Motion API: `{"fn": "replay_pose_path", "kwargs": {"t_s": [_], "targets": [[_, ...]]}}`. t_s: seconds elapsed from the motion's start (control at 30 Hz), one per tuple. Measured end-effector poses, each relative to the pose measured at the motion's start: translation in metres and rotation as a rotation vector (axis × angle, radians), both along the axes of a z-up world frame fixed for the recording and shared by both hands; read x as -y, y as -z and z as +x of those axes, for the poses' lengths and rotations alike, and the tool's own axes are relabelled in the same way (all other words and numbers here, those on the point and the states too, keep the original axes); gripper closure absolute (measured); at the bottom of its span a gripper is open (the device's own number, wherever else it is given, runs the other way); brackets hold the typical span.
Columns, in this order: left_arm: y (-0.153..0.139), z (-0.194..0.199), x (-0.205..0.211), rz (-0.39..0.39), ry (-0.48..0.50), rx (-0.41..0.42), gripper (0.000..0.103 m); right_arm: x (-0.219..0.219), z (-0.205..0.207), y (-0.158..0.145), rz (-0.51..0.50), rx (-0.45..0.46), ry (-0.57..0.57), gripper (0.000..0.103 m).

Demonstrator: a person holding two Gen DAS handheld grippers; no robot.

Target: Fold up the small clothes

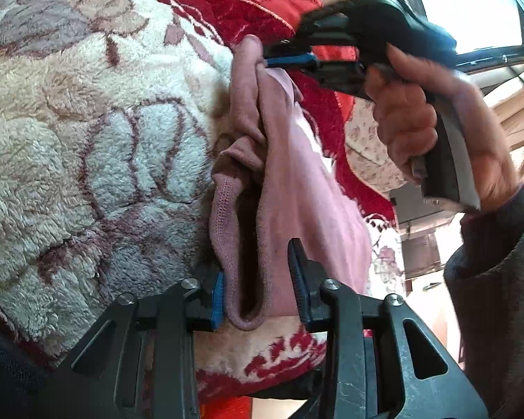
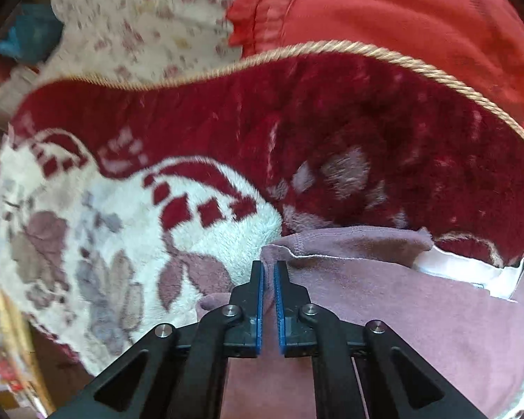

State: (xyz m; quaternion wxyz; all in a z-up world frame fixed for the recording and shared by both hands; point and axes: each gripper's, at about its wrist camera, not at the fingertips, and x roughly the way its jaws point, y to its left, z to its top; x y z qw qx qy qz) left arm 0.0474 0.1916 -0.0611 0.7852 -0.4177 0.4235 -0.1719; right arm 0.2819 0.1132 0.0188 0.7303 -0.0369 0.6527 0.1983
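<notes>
Two claws are working one small pink garment over a plush red-and-cream blanket. In the left wrist view the left claw is standing wide open at six o'clock, its blue pads straddling the garment's hemmed lower fold; whether either pad is touching the cloth, I cannot tell. Up at one o'clock the right claw is pinching the garment's top edge, gripped by the person's right hand, and the cloth is hanging bunched between the two tools. From the right wrist view, the right claw is nearly closed with pink fabric caught between its pads at six o'clock, a white label showing at four o'clock. A red padded garment is lying beyond the blanket's corded edge at one o'clock, and a floral sheet is lying at eleven.
</notes>
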Motion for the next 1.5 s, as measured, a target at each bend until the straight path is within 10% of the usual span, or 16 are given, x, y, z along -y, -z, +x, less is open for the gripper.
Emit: {"fn": "replay_pose_path", "kwargs": {"t_s": [0.27,0.53,0.93,1.17,1.5], "targets": [[-0.052,-0.018,0.03,0.208,0.02,0.2,0.098,0.073,-0.005,-0.055,0.166,0.04,0.047,0.098],[-0.116,-0.017,0.125,0.221,0.184,0.326,0.098,0.177,0.003,-0.102,0.273,0.093,0.086,0.103],[-0.105,0.018,0.222,0.163,0.294,0.25,0.098,0.311,-0.009,-0.082,0.426,0.098,0.104,0.102],[-0.123,0.026,0.194,0.134,0.241,0.246,0.098,0.395,-0.037,-0.042,0.694,0.113,0.476,0.043],[-0.121,0.022,0.183,0.091,0.239,0.236,0.098,0.389,-0.129,0.014,1.11,-0.164,0.7,0.02]]}}
